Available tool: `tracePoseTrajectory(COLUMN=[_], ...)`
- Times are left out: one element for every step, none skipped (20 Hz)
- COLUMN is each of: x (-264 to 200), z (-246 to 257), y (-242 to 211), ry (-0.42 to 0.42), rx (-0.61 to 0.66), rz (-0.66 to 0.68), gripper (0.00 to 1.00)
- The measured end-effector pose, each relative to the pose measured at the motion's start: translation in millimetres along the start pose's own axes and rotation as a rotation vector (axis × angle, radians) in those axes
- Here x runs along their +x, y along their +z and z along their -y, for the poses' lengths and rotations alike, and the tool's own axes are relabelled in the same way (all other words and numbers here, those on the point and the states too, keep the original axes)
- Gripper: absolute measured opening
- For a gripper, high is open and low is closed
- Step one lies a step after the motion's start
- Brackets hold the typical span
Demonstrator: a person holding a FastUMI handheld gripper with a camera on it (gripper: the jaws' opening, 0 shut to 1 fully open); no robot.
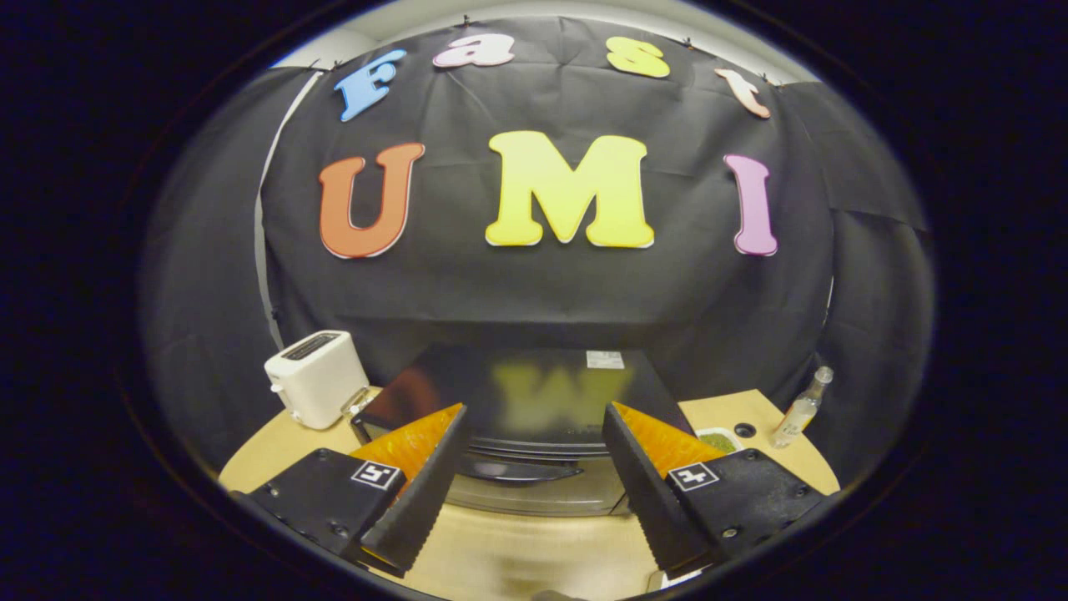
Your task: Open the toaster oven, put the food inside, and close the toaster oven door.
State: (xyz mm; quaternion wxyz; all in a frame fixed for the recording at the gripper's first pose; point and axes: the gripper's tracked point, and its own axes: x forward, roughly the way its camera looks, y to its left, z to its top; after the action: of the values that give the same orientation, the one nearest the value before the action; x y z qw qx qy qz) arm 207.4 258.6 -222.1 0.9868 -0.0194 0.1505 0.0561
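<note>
The gripper [534, 467] is up in the air over the near part of the table [517, 559], and its two fingers [421, 492] are spread wide apart. They are not holding anything.

Right ahead of the fingers, and showing in the gap between them, sits the toaster oven [534, 401]. It is black and shiny on top (you can see blurry yellow shapes mirrored in it). Its door [534, 492] is shut, with a dark handle [513, 472] running across the upper part of the front. The fingers do not touch the oven.

Beside the oven, on the gripper's left side, stands a white toaster [317, 388] with slots on top. It sits near the table's back edge, just beside the oven but not touching it as far as I can see.

On the other side of the oven there is a little white dish with something green in it [719, 440]. Part of it is hidden behind the right finger, so I cannot tell what the green stuff is. A bit farther out stands a small clear bottle [799, 411], leaning a little, with a small dark round thing [745, 430] on the table between the dish and the bottle.
</note>
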Motion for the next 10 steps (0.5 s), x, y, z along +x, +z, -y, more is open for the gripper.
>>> tracePoseTrajectory(x=[8, 15, 19, 24, 24, 24, 23, 21, 20, 20], z=[-5, -8, -10, -13, -15, -15, -16, -16, -16, -16], y=[-8, -15, -23, -30, -33, -29, -34, -32, -34, -35], ry=[0.000, -0.001, -0.003, -0.003, -0.001, -0.006, -0.005, -0.004, 0.002, 0.006], rx=[0.002, 0.002, -0.006, -0.013, -0.010, -0.010, -0.019, -0.013, -0.006, 0.002], rz=[-0.019, -0.037, -0.058, -0.079, -0.083, -0.065, -0.069, -0.062, -0.073, -0.077], gripper=[1.00, 1.00, 1.00, 1.00, 1.00, 1.00, 1.00, 1.00, 1.00, 1.00])
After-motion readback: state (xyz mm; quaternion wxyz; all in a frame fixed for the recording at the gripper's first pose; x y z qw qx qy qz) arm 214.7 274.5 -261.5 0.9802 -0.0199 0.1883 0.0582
